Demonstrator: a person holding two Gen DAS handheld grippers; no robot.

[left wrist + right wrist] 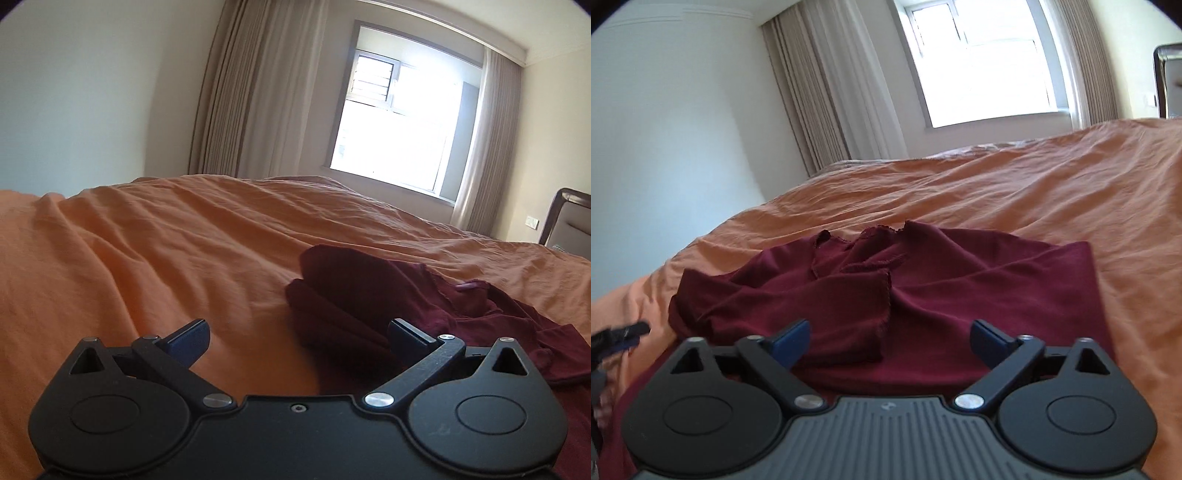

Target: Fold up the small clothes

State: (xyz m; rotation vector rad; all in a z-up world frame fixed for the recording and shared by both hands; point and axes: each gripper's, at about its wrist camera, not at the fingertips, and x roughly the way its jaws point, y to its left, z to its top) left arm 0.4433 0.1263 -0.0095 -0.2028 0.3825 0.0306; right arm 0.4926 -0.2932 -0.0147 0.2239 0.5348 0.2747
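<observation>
A dark red garment [923, 288] lies crumpled on the orange bedsheet [1034, 192]. In the left wrist view the garment [369, 295] sits to the right, bunched in folds on the sheet [147, 258]. My left gripper [297, 338] is open and empty, low over the sheet at the garment's left edge. My right gripper [890, 341] is open and empty, just above the near part of the garment. The left gripper's tip [631, 330] shows at the far left in the right wrist view.
A bright window [399, 122] with beige curtains [251, 96] stands beyond the bed. A headboard [569, 221] is at the right edge. White walls lie to the left.
</observation>
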